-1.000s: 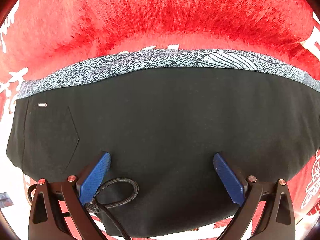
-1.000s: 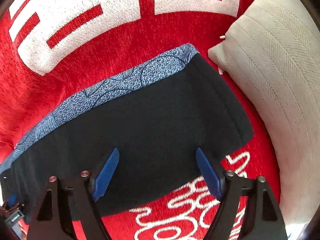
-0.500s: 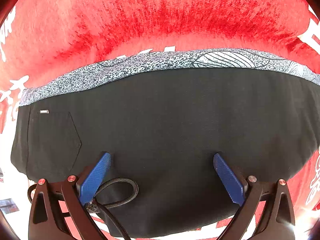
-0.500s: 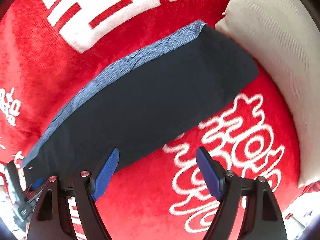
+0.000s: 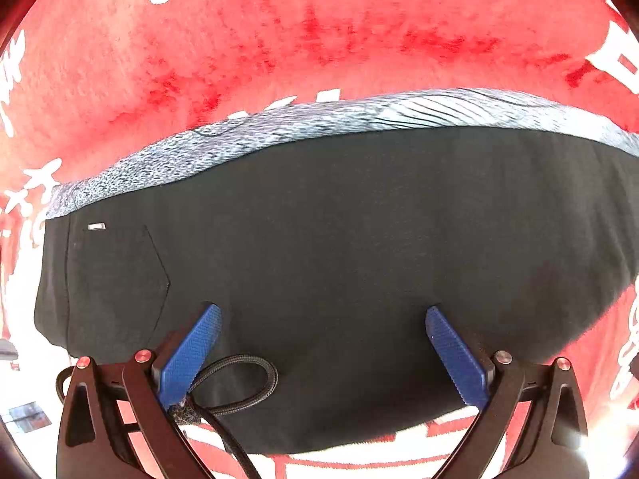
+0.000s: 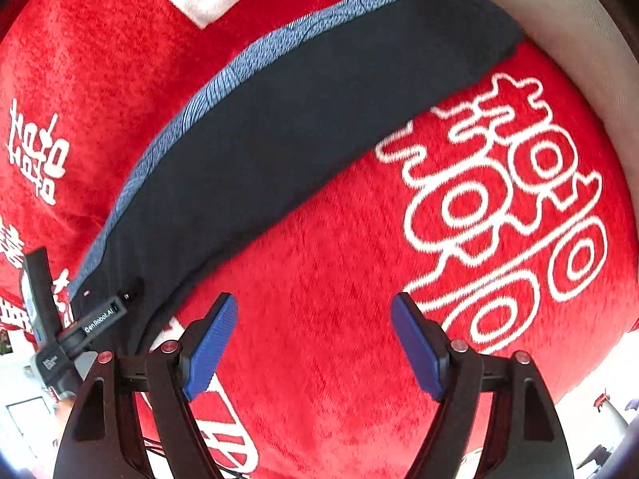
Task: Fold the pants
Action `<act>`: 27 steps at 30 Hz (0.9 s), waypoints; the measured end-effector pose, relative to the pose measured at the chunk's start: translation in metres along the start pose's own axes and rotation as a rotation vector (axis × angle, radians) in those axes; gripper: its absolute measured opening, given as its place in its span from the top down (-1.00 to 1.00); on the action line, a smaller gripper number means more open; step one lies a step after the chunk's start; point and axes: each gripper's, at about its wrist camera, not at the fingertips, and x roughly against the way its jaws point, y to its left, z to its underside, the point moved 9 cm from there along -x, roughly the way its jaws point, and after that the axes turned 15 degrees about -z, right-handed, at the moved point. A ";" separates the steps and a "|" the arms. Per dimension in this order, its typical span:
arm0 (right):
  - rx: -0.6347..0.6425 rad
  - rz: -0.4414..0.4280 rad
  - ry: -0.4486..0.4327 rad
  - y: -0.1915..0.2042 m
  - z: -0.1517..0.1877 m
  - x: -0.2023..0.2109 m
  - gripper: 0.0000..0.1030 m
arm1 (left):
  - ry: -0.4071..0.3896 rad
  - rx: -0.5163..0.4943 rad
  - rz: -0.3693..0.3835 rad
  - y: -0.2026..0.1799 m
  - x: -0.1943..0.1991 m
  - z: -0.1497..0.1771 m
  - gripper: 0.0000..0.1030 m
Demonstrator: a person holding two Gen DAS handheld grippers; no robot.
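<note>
The black pants (image 5: 339, 247) lie folded flat on a red blanket (image 5: 279, 40), with a blue-grey patterned strip (image 5: 319, 127) showing along their far edge and a back pocket at the left. My left gripper (image 5: 321, 311) hangs open straight above the black cloth, nothing between its blue pads. In the right wrist view the pants (image 6: 303, 119) run as a long diagonal band from lower left to upper right. My right gripper (image 6: 313, 299) stands open over bare red blanket, off the near edge of the pants. The left gripper's body (image 6: 80, 327) shows at the lower left.
The red blanket (image 6: 359, 259) bears white woven characters and covers the whole surface. A pale grey pillow (image 6: 579, 40) lies at the upper right, close to the end of the pants. A braided black cable loop (image 5: 239, 379) hangs by the left gripper's finger.
My right gripper has drawn back off the pants onto bare red blanket, and the pants now run diagonally in its view. The left view has barely shifted. Both grippers stay open.
</note>
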 end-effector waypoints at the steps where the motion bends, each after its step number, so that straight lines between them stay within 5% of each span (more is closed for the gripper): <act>1: -0.003 -0.002 0.007 0.001 0.004 -0.001 -0.59 | -0.002 -0.008 0.007 -0.003 0.004 0.001 -1.00; 15: -0.058 -0.043 0.000 -0.025 0.024 0.029 -0.59 | 0.010 -0.096 0.119 -0.069 0.068 0.010 -1.00; 27: -0.121 -0.160 -0.096 -0.071 0.002 0.070 -0.59 | -0.037 -0.177 0.095 -0.122 0.095 0.009 -1.00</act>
